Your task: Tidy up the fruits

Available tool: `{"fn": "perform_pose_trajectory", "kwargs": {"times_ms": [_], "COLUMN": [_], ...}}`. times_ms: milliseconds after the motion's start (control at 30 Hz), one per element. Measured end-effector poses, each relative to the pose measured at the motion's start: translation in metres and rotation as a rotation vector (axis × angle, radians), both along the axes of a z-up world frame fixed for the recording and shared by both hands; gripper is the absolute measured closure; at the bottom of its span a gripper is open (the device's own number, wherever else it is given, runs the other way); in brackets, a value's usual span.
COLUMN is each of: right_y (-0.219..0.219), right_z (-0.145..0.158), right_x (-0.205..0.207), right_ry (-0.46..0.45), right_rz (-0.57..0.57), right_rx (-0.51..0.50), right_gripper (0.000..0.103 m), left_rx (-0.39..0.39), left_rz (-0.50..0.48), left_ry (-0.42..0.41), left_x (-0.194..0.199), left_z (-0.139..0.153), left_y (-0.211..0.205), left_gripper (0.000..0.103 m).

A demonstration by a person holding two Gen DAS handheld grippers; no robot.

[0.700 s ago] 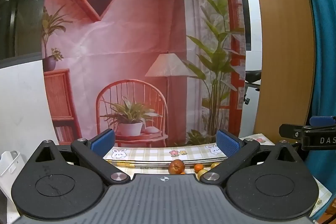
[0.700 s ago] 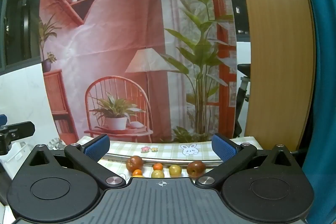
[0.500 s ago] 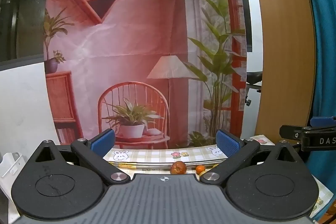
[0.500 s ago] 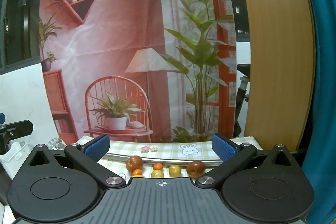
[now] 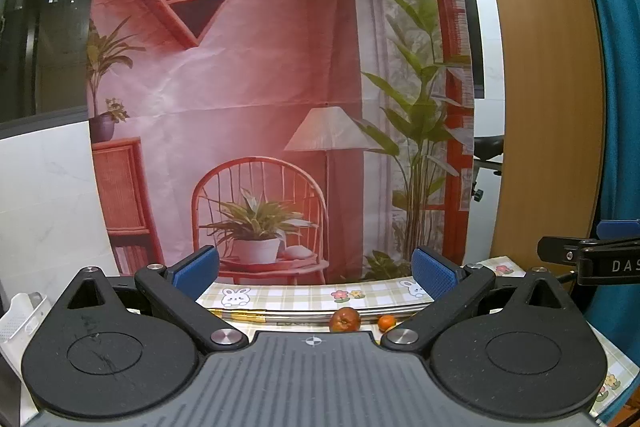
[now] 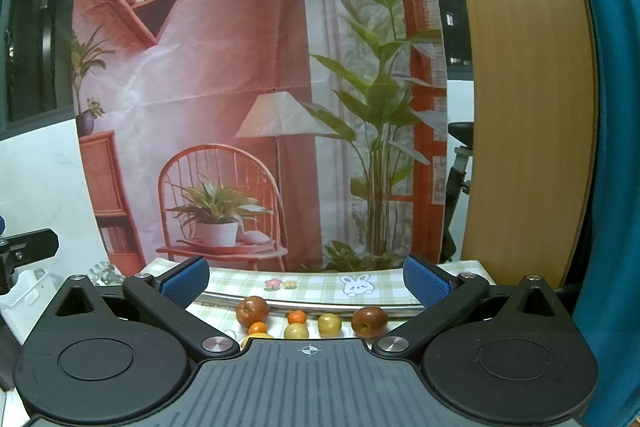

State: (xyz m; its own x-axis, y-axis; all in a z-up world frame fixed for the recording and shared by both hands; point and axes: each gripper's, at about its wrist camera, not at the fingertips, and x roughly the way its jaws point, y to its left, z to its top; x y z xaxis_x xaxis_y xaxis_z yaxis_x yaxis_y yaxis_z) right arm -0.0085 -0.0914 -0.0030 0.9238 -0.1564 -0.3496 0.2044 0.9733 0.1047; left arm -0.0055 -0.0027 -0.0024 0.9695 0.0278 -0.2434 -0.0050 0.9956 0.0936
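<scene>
Fruit (image 6: 312,321) low centre on checked cloth (image 6: 320,285) | left gripper (image 5: 316,273) spread, empty | right gripper (image 6: 306,277) spread, empty

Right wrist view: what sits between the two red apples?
Right wrist view: between the left apple and right apple lie two oranges and two yellow fruits.

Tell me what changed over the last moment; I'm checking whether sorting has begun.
The left gripper tilted slightly upward: its view now shows only the red apple and one small orange, where more fruit showed before. Nothing was grasped or released. The right gripper stayed put and open, and the fruits on the checked tablecloth did not move.
</scene>
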Motion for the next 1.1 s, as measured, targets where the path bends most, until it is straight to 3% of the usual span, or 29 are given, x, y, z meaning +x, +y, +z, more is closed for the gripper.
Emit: {"fn": "perform_pose_trajectory", "kwargs": {"times_ms": [1100], "right_y": [-0.014], "right_z": [0.005], "right_x": [-0.005], "right_ry": [-0.002], "right_rz": [-0.005], "right_rx": [-0.013], "right_gripper": [0.000], "left_rx": [-0.026], "left_rz": [0.021], "left_ry": [0.011], "left_x": [0.001], "left_z": [0.004], "left_y": [0.003], "left_gripper": [0.000]}}
